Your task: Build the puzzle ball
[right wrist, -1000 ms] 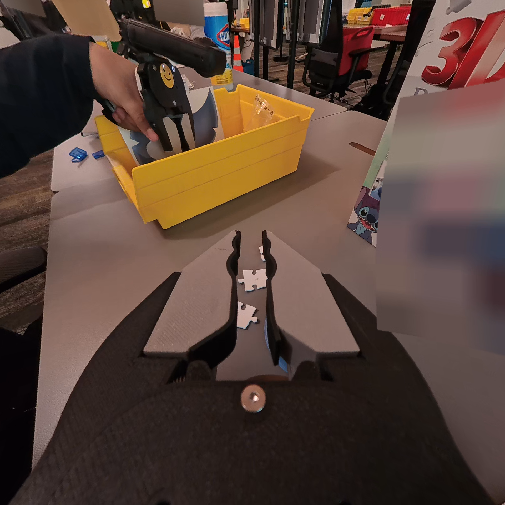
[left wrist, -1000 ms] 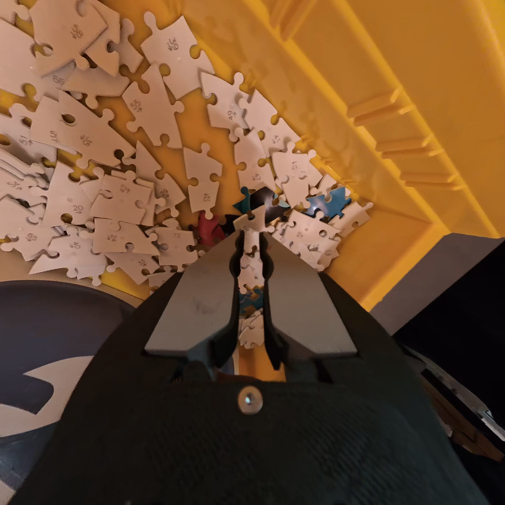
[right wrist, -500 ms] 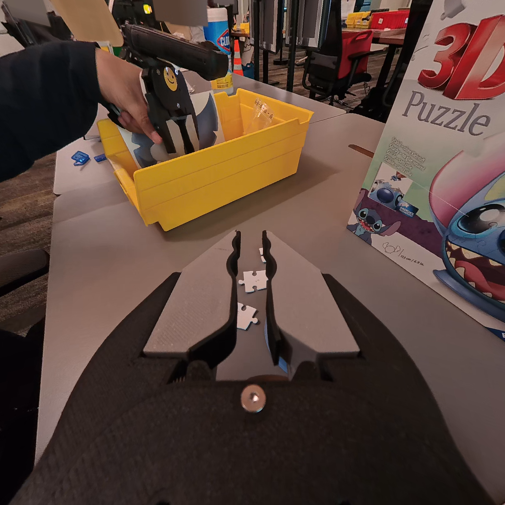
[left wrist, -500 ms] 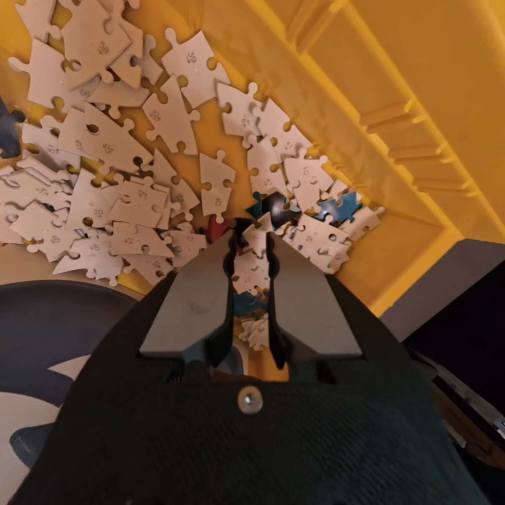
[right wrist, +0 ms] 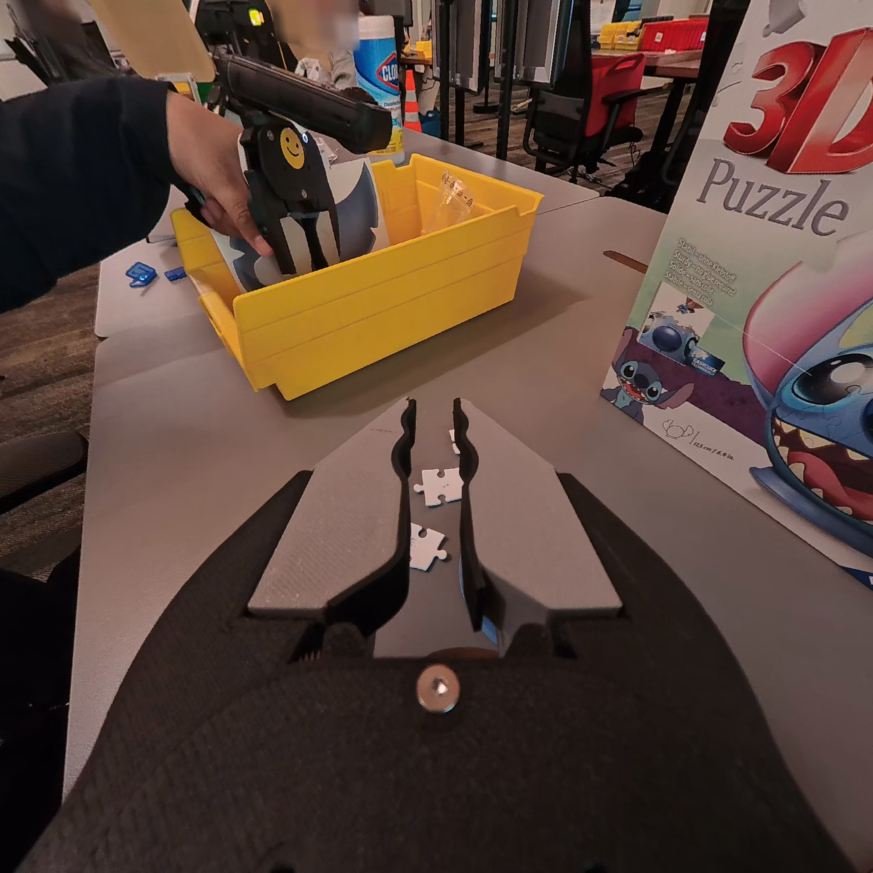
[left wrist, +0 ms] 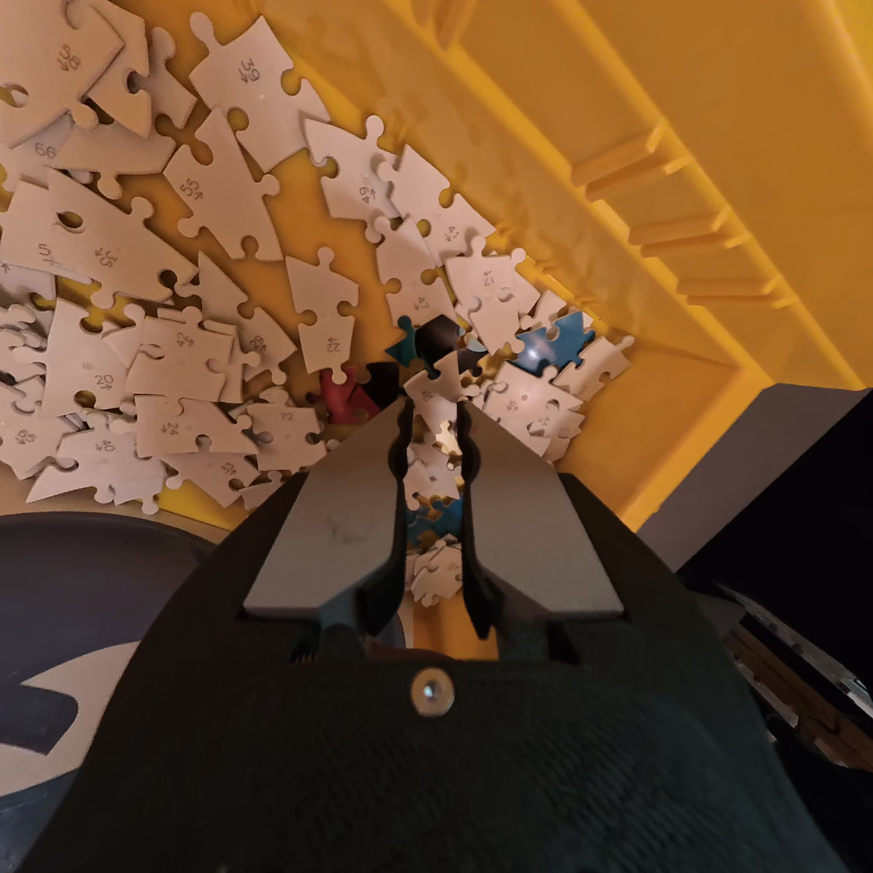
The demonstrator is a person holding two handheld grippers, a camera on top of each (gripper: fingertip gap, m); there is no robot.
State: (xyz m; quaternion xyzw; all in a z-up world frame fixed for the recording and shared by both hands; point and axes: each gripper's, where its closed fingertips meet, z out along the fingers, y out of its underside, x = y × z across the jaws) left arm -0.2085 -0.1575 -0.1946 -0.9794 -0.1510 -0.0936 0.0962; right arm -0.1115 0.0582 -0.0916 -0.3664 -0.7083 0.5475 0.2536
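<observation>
In the left wrist view my left gripper [left wrist: 433, 406] is inside the yellow bin [left wrist: 614, 165], low over a heap of puzzle pieces [left wrist: 212, 198] lying mostly white side up. Its jaws stand a little apart, one tip on each side of a white piece [left wrist: 437, 382]. A blue piece [left wrist: 555, 342] and a red piece [left wrist: 342, 392] lie close by. In the right wrist view my right gripper [right wrist: 434, 406] is slightly open and empty above the grey table [right wrist: 189, 449]. Two white pieces [right wrist: 441, 486] [right wrist: 425, 545] lie on the table below it. The left gripper [right wrist: 302, 267] shows there, reaching into the bin [right wrist: 378, 321].
The puzzle's box [right wrist: 756, 283] stands at the right on the table. A printed sheet [right wrist: 359, 208] and a clear plastic bag [right wrist: 449, 198] stand in the bin. A wipes canister [right wrist: 382, 80] is behind it. Small blue things [right wrist: 141, 274] lie at the far left. Spacing between my two grippers at the tips: around 25 cm. My left gripper is the nearer one to the blue piece [left wrist: 555, 342]: about 5 cm, against 20 cm.
My left gripper's jaws have opened a little around the white piece and the gripper has shifted slightly over the heap. The right gripper has not moved.
</observation>
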